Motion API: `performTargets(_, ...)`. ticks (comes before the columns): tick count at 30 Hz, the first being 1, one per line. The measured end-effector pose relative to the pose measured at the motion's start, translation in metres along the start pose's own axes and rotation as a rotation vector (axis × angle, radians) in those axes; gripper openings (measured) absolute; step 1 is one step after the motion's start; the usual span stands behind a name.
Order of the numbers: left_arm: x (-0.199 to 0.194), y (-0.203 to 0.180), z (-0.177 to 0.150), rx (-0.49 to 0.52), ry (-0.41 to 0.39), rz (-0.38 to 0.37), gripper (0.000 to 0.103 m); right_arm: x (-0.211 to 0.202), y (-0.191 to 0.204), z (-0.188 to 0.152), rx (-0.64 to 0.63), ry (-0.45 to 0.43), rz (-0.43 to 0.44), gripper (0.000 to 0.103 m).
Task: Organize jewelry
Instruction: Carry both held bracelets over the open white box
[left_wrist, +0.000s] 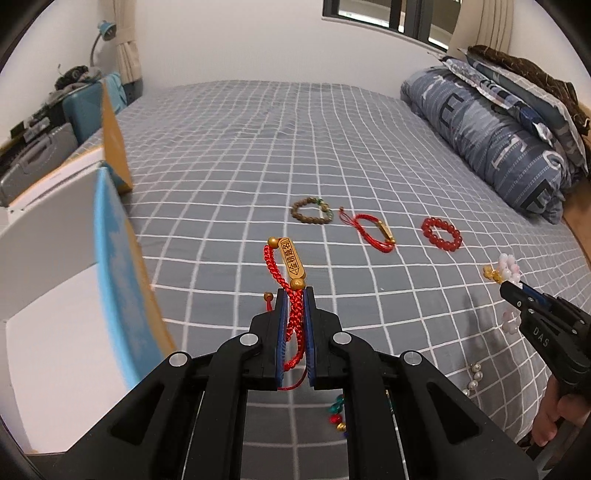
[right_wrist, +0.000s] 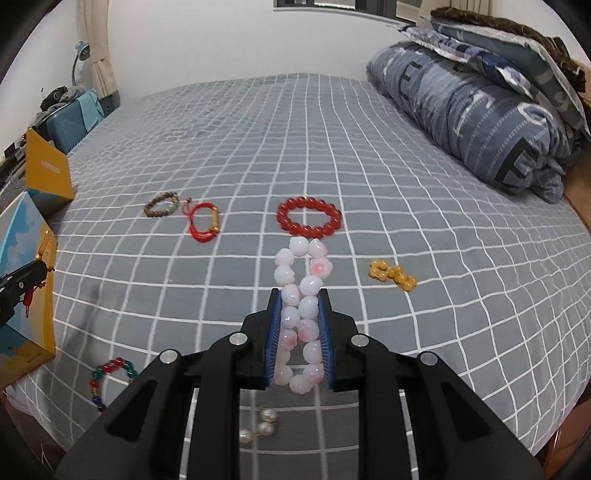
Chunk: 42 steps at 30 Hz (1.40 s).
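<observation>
My left gripper (left_wrist: 294, 293) is shut on a red cord bracelet with a gold tag (left_wrist: 291, 264), held above the grey checked bed (left_wrist: 258, 147). My right gripper (right_wrist: 300, 295) is shut on a white and pink bead bracelet (right_wrist: 301, 284); it also shows in the left wrist view (left_wrist: 511, 286). On the bed lie a brown bead bracelet (left_wrist: 311, 211) (right_wrist: 161, 203), a second red cord bracelet (left_wrist: 375, 230) (right_wrist: 203, 221), a red bead bracelet (left_wrist: 442, 233) (right_wrist: 309, 220), a yellow bead bracelet (right_wrist: 393, 275), a multicoloured bead bracelet (right_wrist: 110, 376) and pearls (right_wrist: 260, 424).
An open box with blue and yellow sides (left_wrist: 122, 280) (right_wrist: 26, 288) stands at the left edge of the bed. A folded blue quilt and pillows (left_wrist: 491, 125) (right_wrist: 472, 96) lie at the right. Cases and a lamp (left_wrist: 55, 122) are at the far left.
</observation>
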<state>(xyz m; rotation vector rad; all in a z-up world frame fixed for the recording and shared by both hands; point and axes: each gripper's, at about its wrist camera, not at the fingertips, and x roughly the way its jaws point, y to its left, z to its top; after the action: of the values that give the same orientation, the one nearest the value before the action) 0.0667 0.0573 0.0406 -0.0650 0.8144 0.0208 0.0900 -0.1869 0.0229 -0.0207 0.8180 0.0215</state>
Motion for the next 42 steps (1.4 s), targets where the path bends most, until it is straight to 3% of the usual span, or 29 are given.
performTargets(21, -0.097, 0.078, -0.014, -0.091, -0.070, 0.116, 0.008, -0.080, 0.107, 0.024, -0.094, -0.092, 0.107, 0.018)
performTargets(35, -0.144, 0.176, -0.039, -0.247, -0.084, 0.259, 0.008, -0.111, 0.239, 0.032, -0.220, -0.128, 0.254, 0.018)
performTargets(42, -0.152, 0.219, -0.053, -0.323, -0.053, 0.286, 0.008, -0.116, 0.296, 0.025, -0.282, -0.123, 0.321, 0.018)
